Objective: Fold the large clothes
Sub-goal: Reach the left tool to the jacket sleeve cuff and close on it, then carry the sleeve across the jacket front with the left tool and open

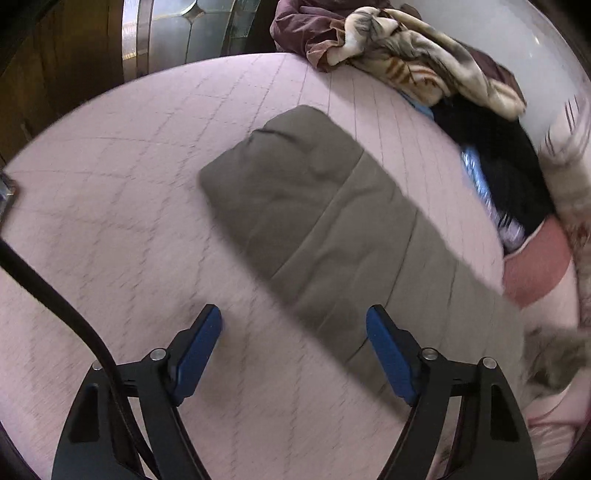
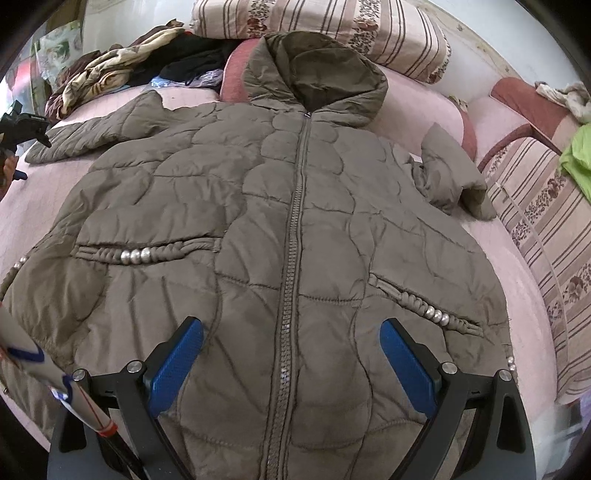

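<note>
Jaws on our left gripper [image 1: 293,332] and right gripper [image 2: 291,350] stand apart, empty; grabbing the puffy jacket [image 2: 258,221] sleeve [image 1: 314,221] shallowly risks slipping.

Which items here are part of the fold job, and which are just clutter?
Job:
- quilted jacket, spread flat, zipped
- its sleeve
- left gripper, open, empty
- right gripper, open, over the jacket

Clutter:
- heap of clothes
- striped pillow
- green cloth
</note>
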